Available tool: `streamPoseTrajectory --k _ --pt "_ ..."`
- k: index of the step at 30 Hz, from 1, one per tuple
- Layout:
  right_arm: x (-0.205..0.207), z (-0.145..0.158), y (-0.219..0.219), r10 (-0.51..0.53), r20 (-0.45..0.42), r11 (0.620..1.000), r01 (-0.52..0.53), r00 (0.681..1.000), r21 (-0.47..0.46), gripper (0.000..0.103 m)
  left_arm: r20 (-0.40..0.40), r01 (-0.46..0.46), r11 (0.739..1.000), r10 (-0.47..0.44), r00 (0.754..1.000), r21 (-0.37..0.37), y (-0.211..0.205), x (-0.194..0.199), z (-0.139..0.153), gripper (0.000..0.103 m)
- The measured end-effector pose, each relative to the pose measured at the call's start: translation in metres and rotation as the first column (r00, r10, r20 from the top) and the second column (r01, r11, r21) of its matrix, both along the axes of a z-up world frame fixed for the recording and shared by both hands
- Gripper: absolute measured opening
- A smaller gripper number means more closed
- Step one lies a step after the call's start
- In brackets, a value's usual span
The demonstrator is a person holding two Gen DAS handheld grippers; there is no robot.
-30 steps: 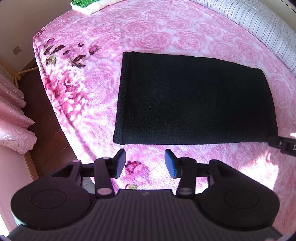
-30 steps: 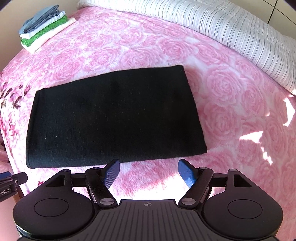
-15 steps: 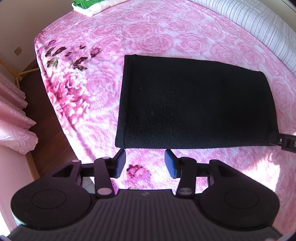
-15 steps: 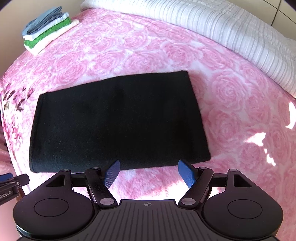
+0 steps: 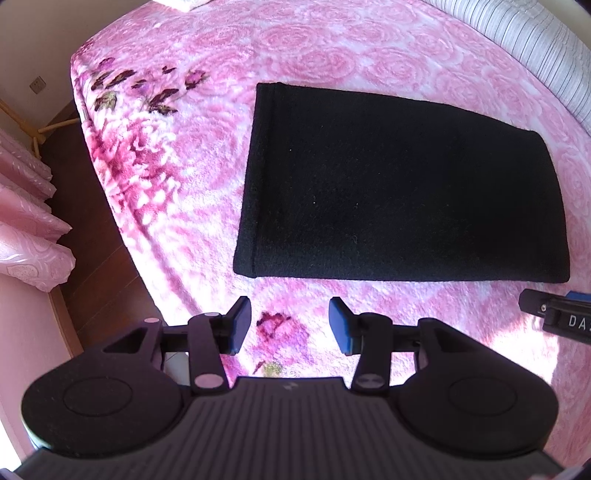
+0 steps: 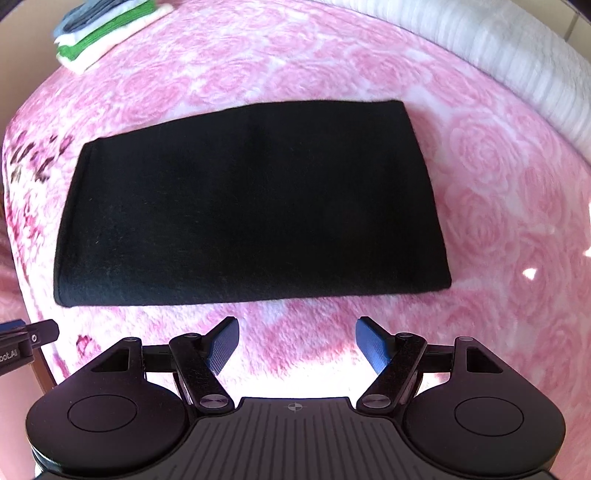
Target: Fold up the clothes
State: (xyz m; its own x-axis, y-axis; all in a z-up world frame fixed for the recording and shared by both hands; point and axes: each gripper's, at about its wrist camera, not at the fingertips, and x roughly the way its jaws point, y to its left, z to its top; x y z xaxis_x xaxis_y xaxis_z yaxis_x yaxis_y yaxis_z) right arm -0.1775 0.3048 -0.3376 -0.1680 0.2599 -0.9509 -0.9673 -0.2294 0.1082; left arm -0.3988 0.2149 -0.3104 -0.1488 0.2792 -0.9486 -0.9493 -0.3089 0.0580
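Observation:
A black garment lies folded into a flat rectangle on the pink rose blanket; it also shows in the right wrist view. My left gripper is open and empty, just short of the garment's near edge at its left end. My right gripper is open and empty, just short of the near edge toward the right end. Each gripper's tip shows at the edge of the other's view, the right one and the left one.
A stack of folded clothes sits at the far left corner of the bed. A striped white quilt lies along the far right. The bed's left edge drops to a dark wood floor beside pink curtains.
Both grippers have drawn back a little from the garment's near edge, so more blanket shows between fingers and cloth. The garment has not moved. Both stay open.

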Motion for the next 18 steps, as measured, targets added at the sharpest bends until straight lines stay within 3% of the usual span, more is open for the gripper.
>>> streamPoseTrajectory --k 3,5,7,10,12,14,18 --pt "0.028 -0.012 0.009 -0.129 -0.095 0.991 0.125 0.987 -0.048 0.073 0.062 0.034 0.998 -0.038 0.997 0.062 0.000 0.000 -0.006 0.038" --pt "0.057 -0.023 0.014 -0.276 -0.192 0.960 0.261 0.942 -0.102 0.073 0.114 0.071 0.990 -0.085 0.990 0.122 0.000 0.000 -0.010 0.034" --pt "0.088 -0.036 0.013 -0.438 -0.304 0.899 0.403 0.846 -0.173 0.073 0.164 0.104 0.978 -0.135 0.977 0.183 0.003 0.003 -0.015 0.030" --pt "0.132 -0.058 0.008 -0.643 -0.438 0.764 0.572 0.629 -0.300 0.073 0.204 0.144 0.967 -0.187 0.961 0.209 0.016 0.012 -0.026 0.019" --pt "0.149 -0.070 0.003 -0.709 -0.482 0.694 0.631 0.515 -0.347 0.073 0.222 0.172 0.960 -0.221 0.950 0.223 0.027 0.019 -0.033 0.018" --pt "0.157 -0.079 0.001 -0.741 -0.503 0.650 0.665 0.446 -0.367 0.073 0.238 0.200 0.951 -0.256 0.937 0.237 0.037 0.026 -0.040 0.016" --pt "0.161 -0.091 0.005 -0.759 -0.526 0.614 0.690 0.383 -0.384 0.073 0.282 0.228 0.937 -0.302 0.911 0.266 0.056 0.038 -0.054 0.012"
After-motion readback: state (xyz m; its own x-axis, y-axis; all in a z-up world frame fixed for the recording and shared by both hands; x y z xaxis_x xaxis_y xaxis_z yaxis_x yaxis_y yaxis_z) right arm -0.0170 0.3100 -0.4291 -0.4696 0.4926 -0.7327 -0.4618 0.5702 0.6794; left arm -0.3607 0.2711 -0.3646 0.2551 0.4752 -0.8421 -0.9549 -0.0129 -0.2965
